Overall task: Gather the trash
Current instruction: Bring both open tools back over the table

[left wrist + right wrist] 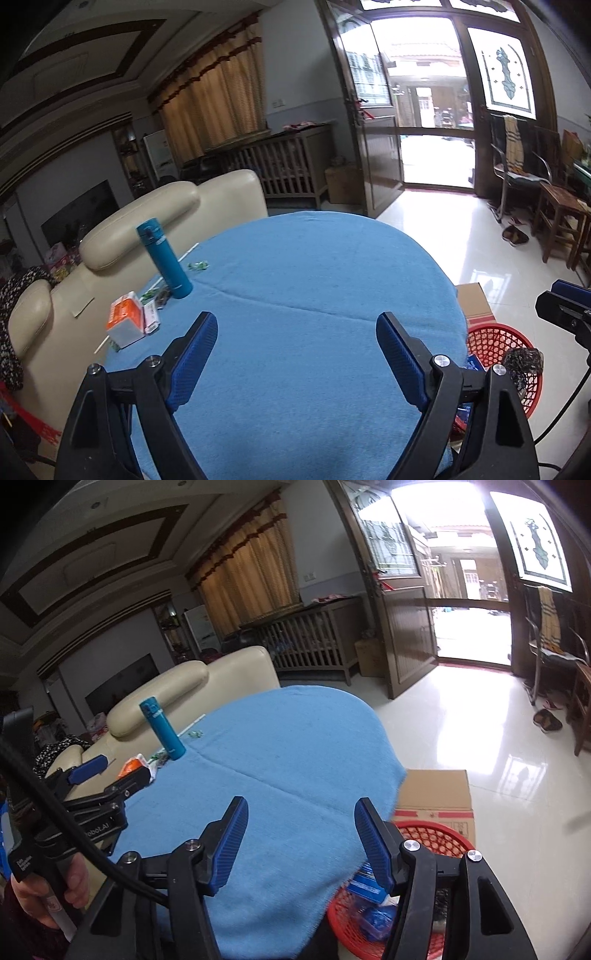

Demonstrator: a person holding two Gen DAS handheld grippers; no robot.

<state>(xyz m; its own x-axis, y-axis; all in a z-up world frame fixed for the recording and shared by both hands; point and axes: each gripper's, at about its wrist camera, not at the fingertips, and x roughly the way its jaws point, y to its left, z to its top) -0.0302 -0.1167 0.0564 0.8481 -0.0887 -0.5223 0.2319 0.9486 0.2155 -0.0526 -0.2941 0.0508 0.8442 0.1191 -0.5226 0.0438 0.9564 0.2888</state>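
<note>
Both claws hang over the blue-clothed table [314,295] with nothing in them: the left gripper [297,363] is spread wide, the right gripper [297,845] about half open. Some trash already lies in the red basket [432,836], low and just right of the right claw. What remains, by the look of it, sits ahead and left of the left claw: 1 orange-and-white box [125,325] and small green wrappers [197,265] beside the teal bottle [164,258].
</note>
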